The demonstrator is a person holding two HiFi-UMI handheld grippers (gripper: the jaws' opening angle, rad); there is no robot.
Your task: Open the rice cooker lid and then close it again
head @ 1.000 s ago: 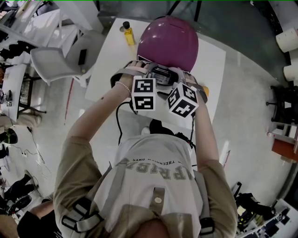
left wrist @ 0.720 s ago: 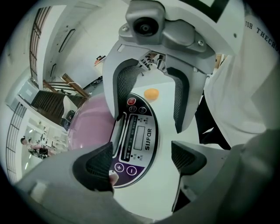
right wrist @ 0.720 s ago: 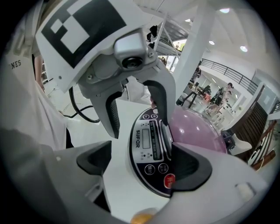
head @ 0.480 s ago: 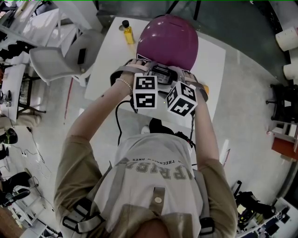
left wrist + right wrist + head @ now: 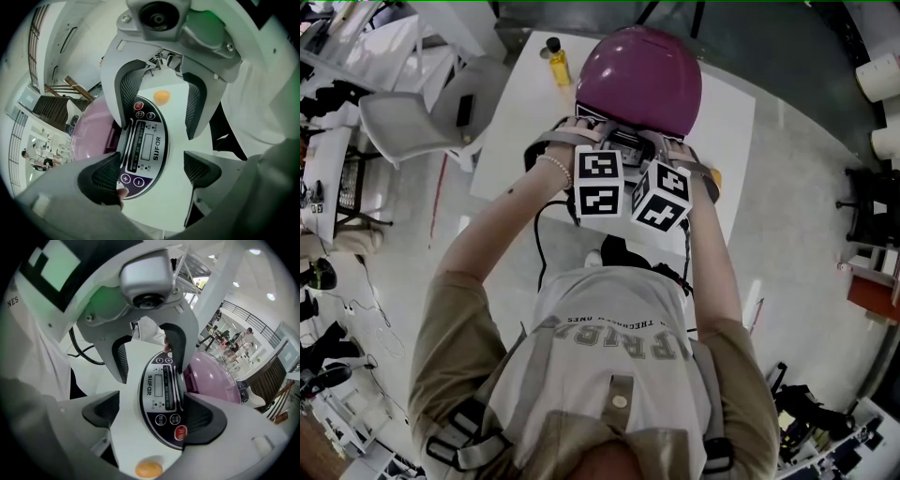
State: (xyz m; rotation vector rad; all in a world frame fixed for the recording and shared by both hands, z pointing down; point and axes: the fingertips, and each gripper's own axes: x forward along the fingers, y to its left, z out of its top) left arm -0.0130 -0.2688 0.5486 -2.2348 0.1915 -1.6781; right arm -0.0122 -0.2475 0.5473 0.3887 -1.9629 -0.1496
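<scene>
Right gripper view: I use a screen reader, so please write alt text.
The right gripper, jaws open, straddles the control panel of the rice cooker, with the pink lid at right. The left gripper faces it from above, jaws open; a small orange thing shows at the bottom edge.

Plan view: the white table point(image 5: 511, 112) before me stands on a pale, glossy floor point(image 5: 806, 234). A white chair point(image 5: 417, 117) sits just left of the table, cluttered desks point(image 5: 337, 56) lie farther left, and two white rolls point(image 5: 883, 80) stand well to its right.

rice cooker point(image 5: 642, 80) fills table point(image 5: 728, 127), bottle point(image 5: 557, 66) close beside
</scene>
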